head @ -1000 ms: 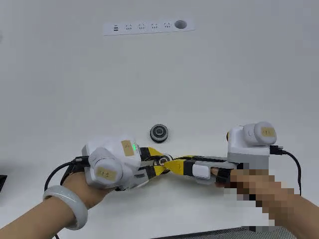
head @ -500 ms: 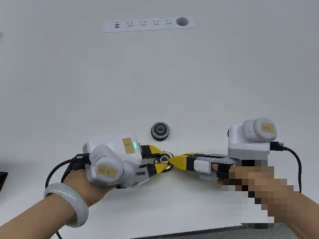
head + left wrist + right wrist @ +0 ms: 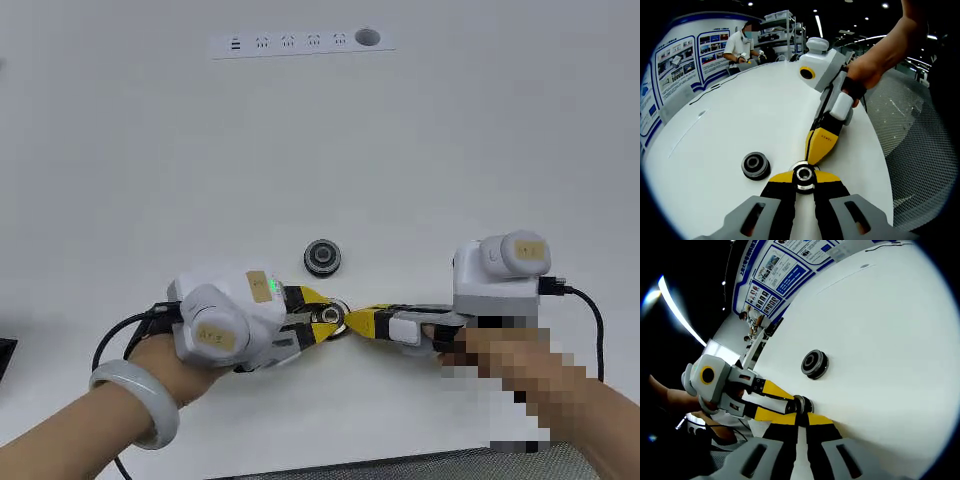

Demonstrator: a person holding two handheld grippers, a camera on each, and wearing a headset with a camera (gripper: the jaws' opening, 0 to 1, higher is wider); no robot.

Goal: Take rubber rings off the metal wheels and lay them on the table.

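Left gripper (image 3: 803, 179) is clamped on a small metal wheel (image 3: 804, 173), one yellow jaw tip on each side, with the wheel held just over the white table (image 3: 450, 150) near its front edge. The rim around the hub looks dark, probably the rubber ring, but it's too small to be sure. Right gripper (image 3: 801, 420) comes in from the opposite side, nose to nose with the left one. Its jaws are drawn narrow, almost together, and the tips touch the wheel's rim. I can't tell whether they actually pinch the ring. A second wheel (image 3: 322, 257) with a dark outer band lies flat on the table just behind the two grippers, apart from both. A white power strip (image 3: 300, 41) sits along the far side of the table. There's a pale bangle (image 3: 130, 405) on the left wrist, and a black cable (image 3: 590, 320) runs off the right gripper's body.
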